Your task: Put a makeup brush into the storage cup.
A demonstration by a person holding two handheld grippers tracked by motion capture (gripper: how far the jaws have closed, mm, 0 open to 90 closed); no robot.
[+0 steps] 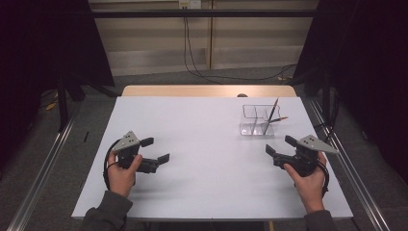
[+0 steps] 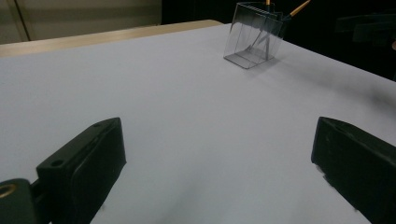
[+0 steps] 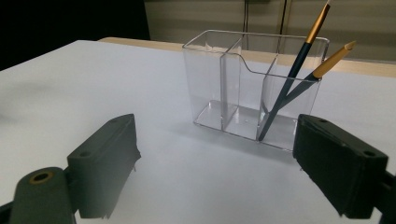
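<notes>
White surface (image 1: 207,159) carries a clear holder (image 1: 258,120) with two brushes (image 3: 289,86) at far right; right gripper (image 1: 281,147) and left gripper (image 1: 156,150) rest empty, jaws apart. Next likely: reaching for a brush.

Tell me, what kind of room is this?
Probably a lab or recording studio: dark curtains flank a white table, metal rails run along the floor, and cables trail down the back wall.

clear organizer (image 3: 224,88), two brushes (image 3: 292,77), jaws apart
</notes>
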